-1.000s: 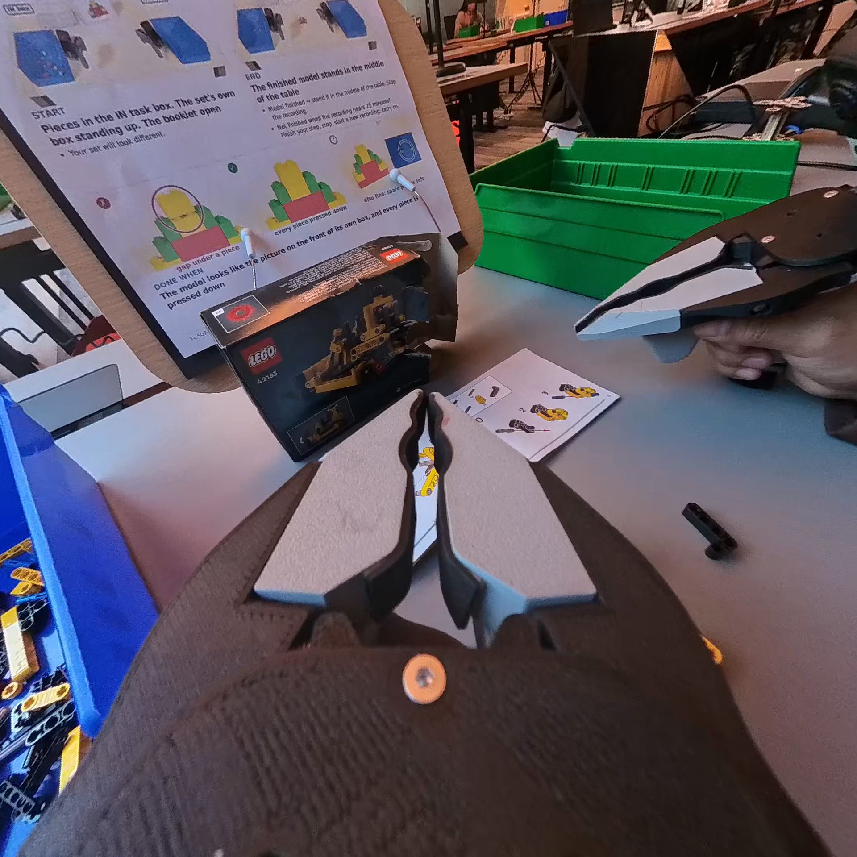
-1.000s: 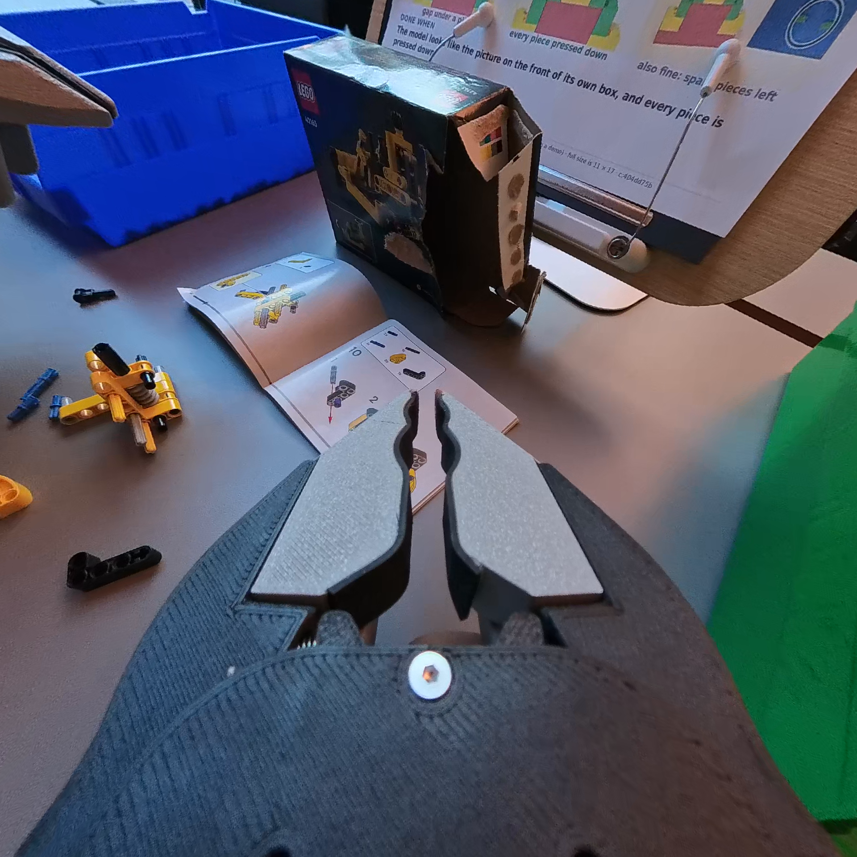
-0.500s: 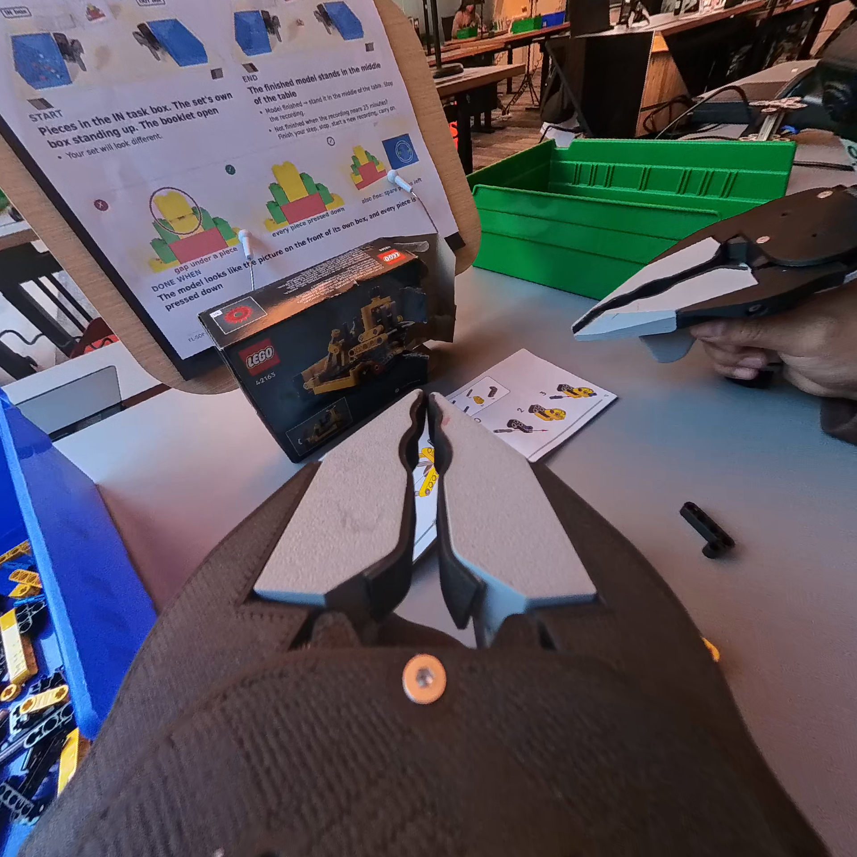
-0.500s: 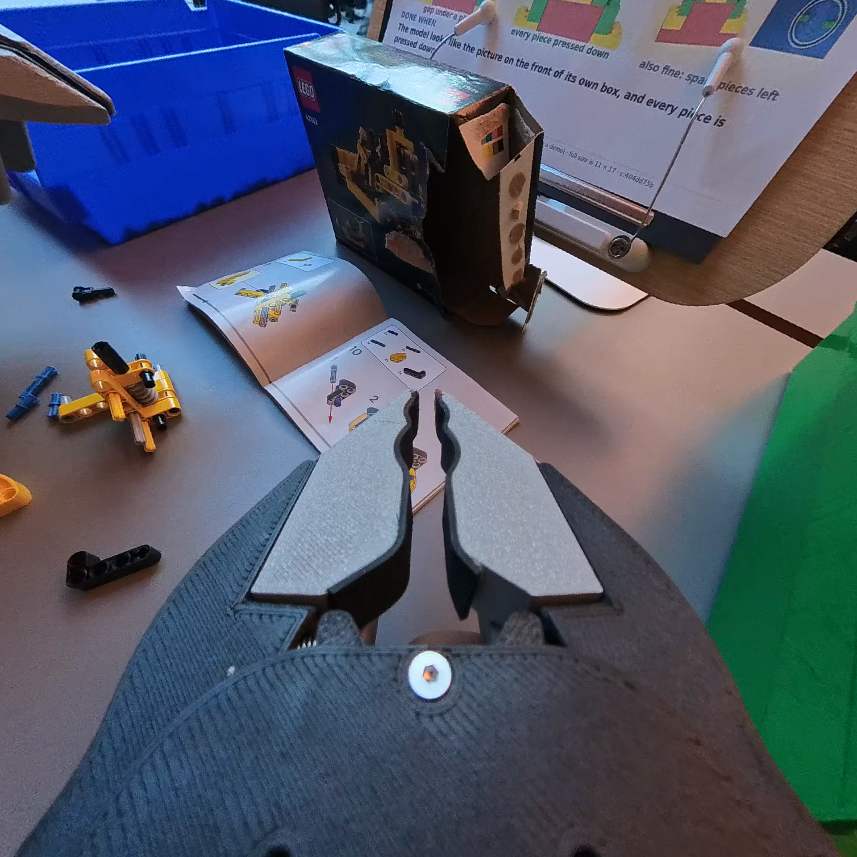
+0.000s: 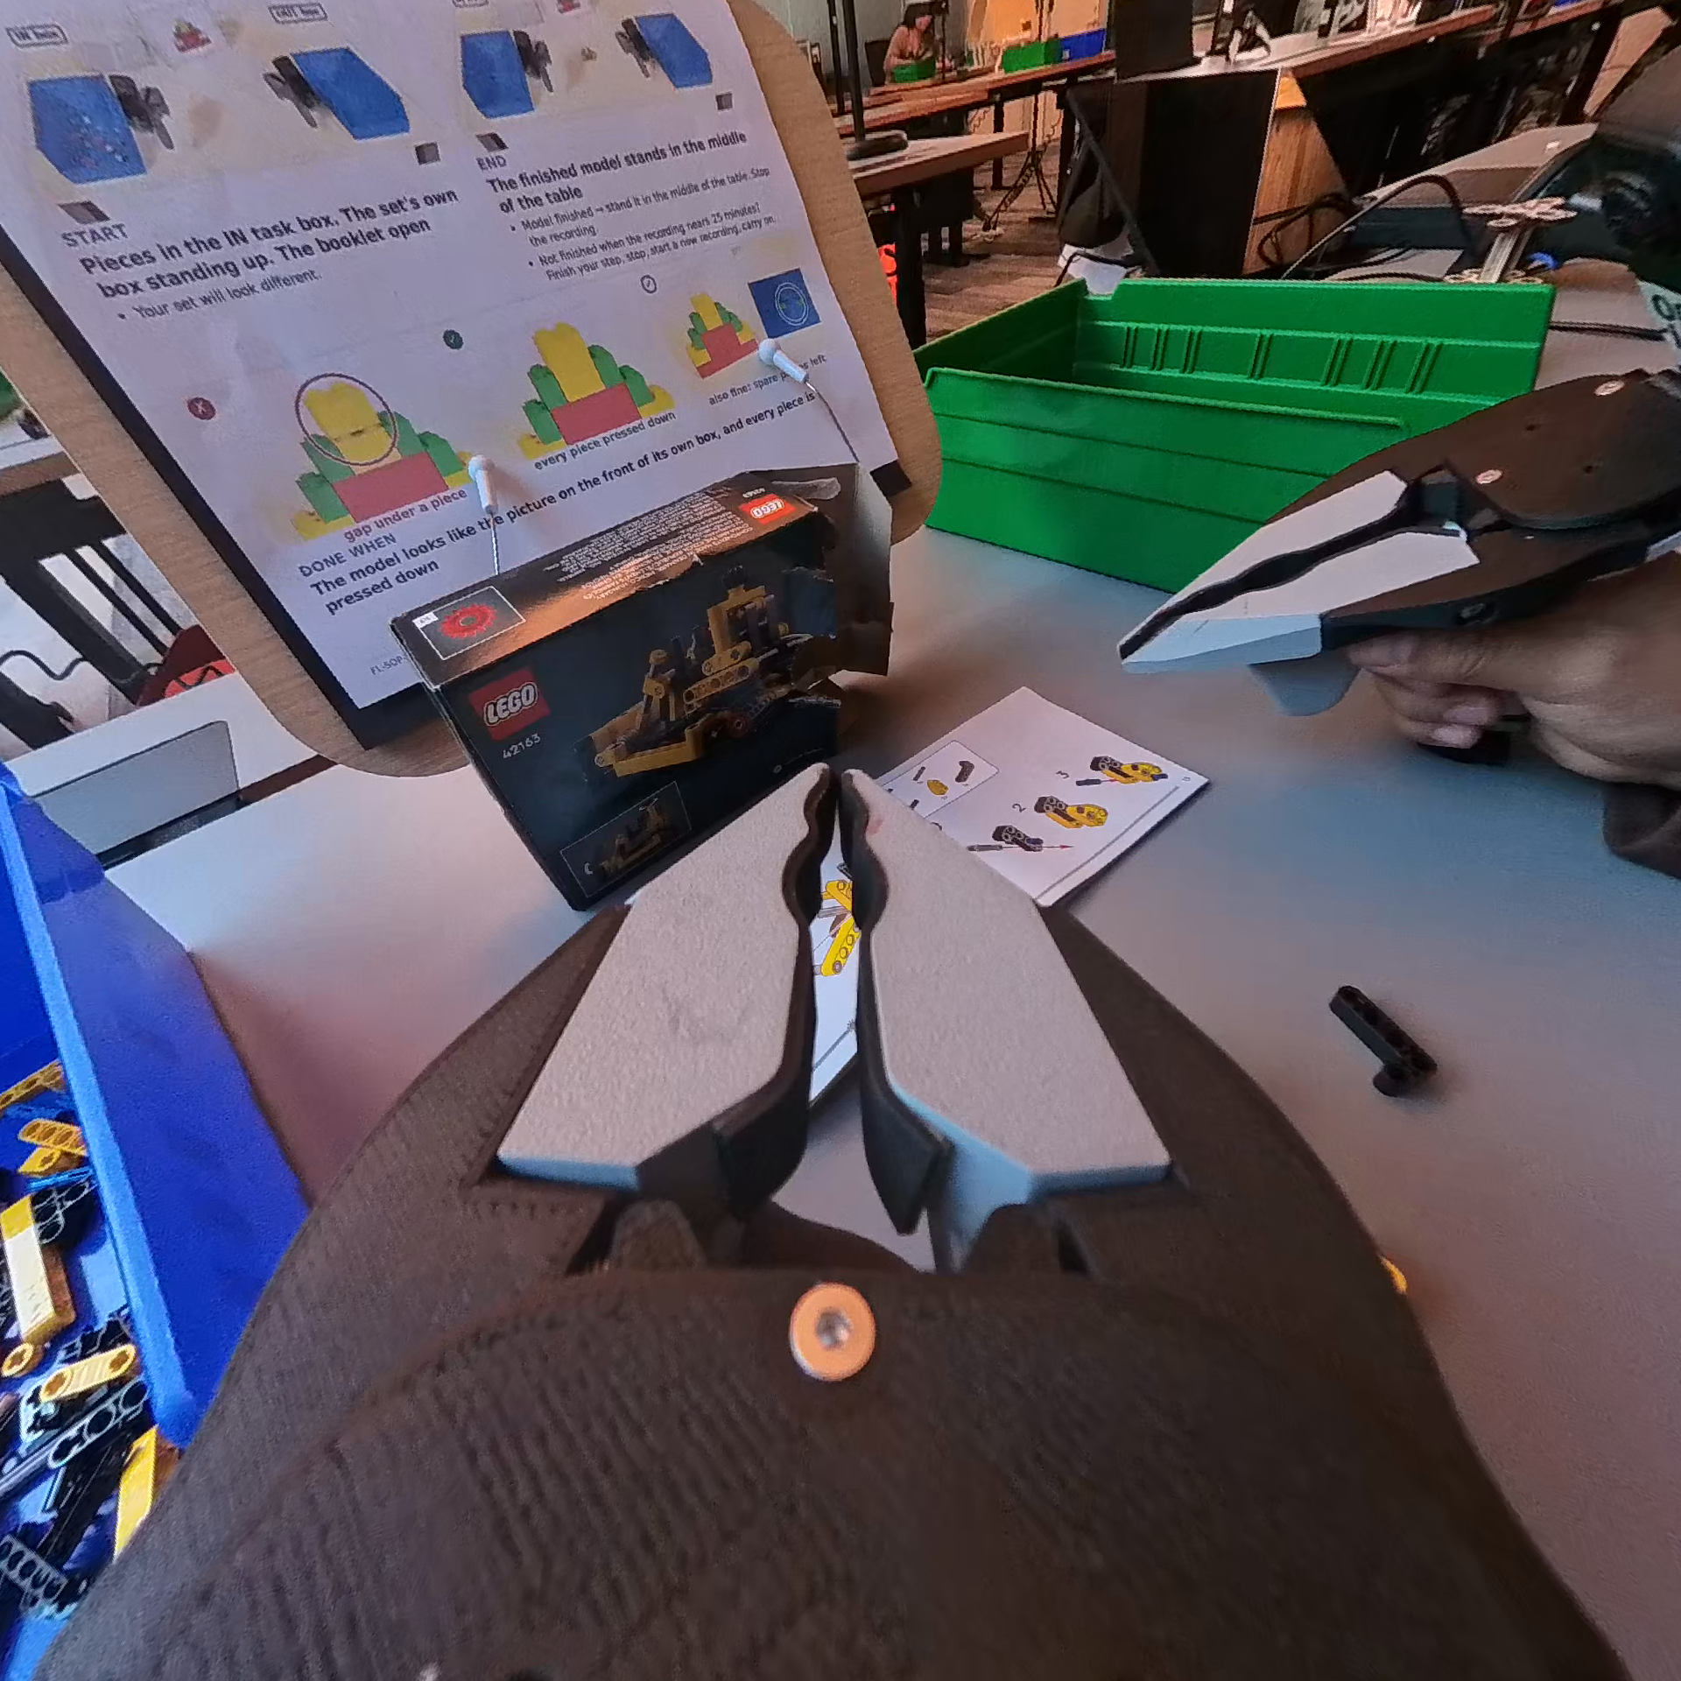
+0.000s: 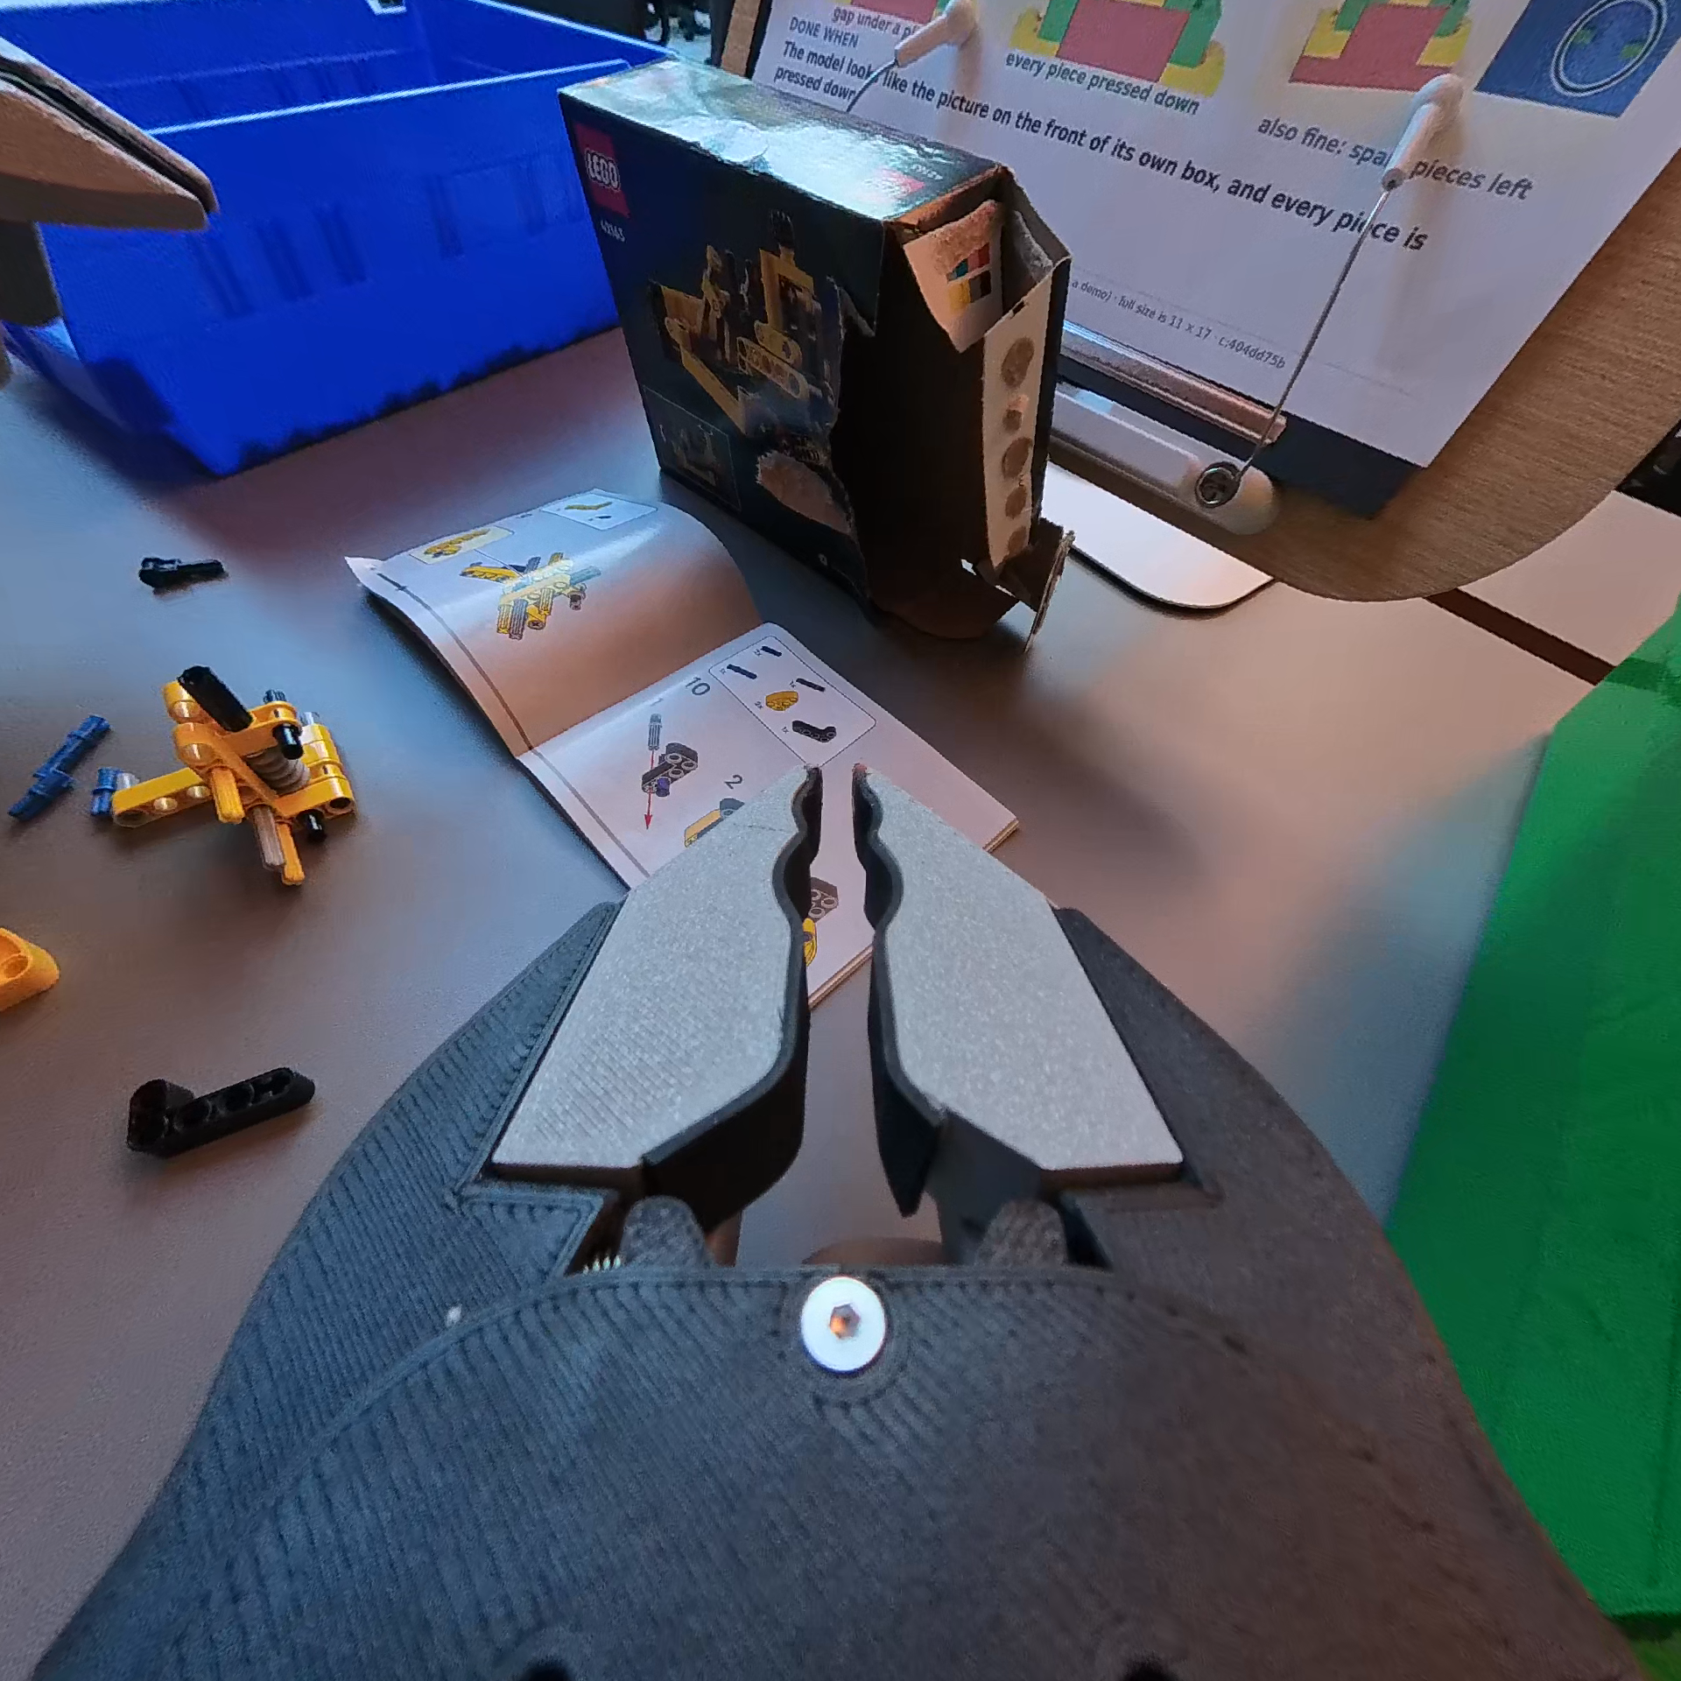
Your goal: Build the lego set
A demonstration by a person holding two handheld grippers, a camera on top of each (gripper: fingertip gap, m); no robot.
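Note:
My left gripper (image 5: 837, 782) is shut and empty, held above the open instruction booklet (image 5: 1046, 800) in front of the upright set box (image 5: 637, 691). My right gripper (image 6: 835, 778) is shut and empty over the booklet's right page (image 6: 691, 709); it also shows in the left wrist view (image 5: 1273, 619), held by a hand. A small yellow partial assembly (image 6: 246, 773) lies on the table left of the booklet. A black L-shaped beam (image 6: 218, 1105) lies nearer, also visible in the left wrist view (image 5: 1383, 1041). Blue pins (image 6: 59, 764), a black pin (image 6: 180, 570) and a yellow piece (image 6: 18, 969) lie loose.
A blue bin (image 5: 136, 1092) with several loose pieces stands at the left, also in the right wrist view (image 6: 318, 227). A green bin (image 5: 1228, 409) stands at the right. An instruction board (image 5: 409, 273) leans behind the box (image 6: 819, 364). The left gripper's tip (image 6: 91, 173) shows at upper left. Spacing between my two grippers at the tips: around 15 centimetres. It is some 15 centimetres from my left tips to the yellow piece (image 6: 18, 969).

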